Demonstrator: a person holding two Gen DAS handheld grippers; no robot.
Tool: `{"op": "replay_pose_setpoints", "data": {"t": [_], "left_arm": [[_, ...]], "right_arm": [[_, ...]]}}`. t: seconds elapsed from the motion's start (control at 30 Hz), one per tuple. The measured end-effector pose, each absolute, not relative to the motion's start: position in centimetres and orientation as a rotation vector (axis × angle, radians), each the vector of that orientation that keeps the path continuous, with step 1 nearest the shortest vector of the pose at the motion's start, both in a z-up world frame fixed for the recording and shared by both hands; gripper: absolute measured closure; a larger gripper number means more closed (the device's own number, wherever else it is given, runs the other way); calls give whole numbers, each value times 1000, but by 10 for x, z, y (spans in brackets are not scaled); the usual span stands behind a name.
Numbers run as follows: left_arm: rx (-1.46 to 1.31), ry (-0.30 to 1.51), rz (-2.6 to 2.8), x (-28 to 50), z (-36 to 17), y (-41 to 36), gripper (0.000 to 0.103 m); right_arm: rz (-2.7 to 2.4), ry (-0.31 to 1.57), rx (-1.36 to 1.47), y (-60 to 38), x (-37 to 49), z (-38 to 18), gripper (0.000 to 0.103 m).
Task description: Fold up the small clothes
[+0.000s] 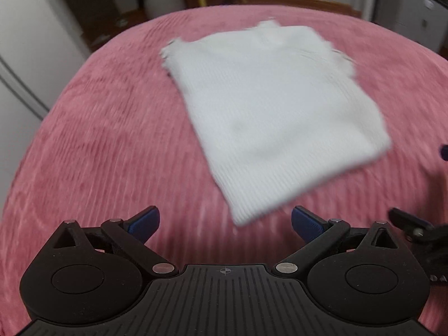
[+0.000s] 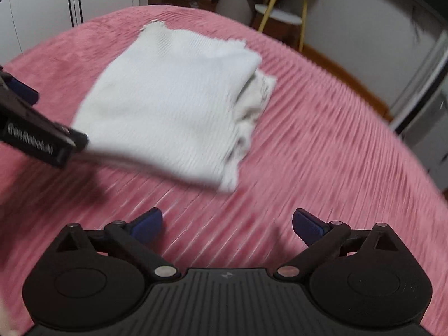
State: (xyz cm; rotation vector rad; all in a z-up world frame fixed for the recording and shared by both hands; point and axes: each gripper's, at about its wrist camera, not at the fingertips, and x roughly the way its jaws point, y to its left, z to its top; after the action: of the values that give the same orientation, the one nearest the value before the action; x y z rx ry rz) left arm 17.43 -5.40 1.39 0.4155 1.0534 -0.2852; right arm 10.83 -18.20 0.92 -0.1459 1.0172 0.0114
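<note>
A white ribbed knit garment [image 1: 277, 112] lies folded into a rough rectangle on a pink ribbed bedspread [image 1: 98, 140]. It also shows in the right wrist view [image 2: 168, 106], with stacked layers visible along its right edge. My left gripper [image 1: 225, 222] is open and empty, just short of the garment's near corner. My right gripper [image 2: 227, 224] is open and empty, above the bedspread in front of the garment's near edge. The left gripper's body [image 2: 33, 134] shows at the left of the right wrist view, beside the garment. Both views are blurred.
A white cabinet [image 1: 25, 56] stands left of the bed. A stool with yellow legs [image 2: 282, 14] and a dark floor lie beyond the far edge. A grey unit [image 1: 414, 14] stands at the far right. Part of the right gripper [image 1: 417, 229] shows at the right edge.
</note>
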Motion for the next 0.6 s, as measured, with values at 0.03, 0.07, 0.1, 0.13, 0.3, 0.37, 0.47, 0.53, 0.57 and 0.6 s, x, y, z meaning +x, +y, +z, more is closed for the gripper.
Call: {"op": "replay_pose_setpoints", "data": {"t": [0.03,0.07,0.1,0.13,0.3,0.37,0.47,0.53,0.57,0.6], "left_arm": [[425,1052,-298,167,16,-55,0],[439,1050,-302,161,18,-57,0],[450,1044,-303,156,19,-59,0],[459,1031,-298,153,21,-59,0],[417,976,-230,151,34,-52,0],[375,955,-193,151,41,-48,0],[333,929,-149,150,44,-41,0],[292,937,-130,151,43,-37,0],[270,946,-125,151,42,-35,0],[246,953,-128,152,40,-33,0]], "right_arm": [[16,1022,-124,-181,102,12,4],[15,1023,-110,-180,98,13,4],[7,1024,-100,-180,96,16,4],[-2,1023,-88,-179,95,19,4],[-56,955,-56,-179,94,38,4],[-55,919,-66,-177,93,45,4],[-73,920,-132,-170,96,49,4],[-75,932,-196,-163,98,48,4],[-82,930,-214,-161,98,47,4],[-84,926,-220,-160,98,46,4]]}}
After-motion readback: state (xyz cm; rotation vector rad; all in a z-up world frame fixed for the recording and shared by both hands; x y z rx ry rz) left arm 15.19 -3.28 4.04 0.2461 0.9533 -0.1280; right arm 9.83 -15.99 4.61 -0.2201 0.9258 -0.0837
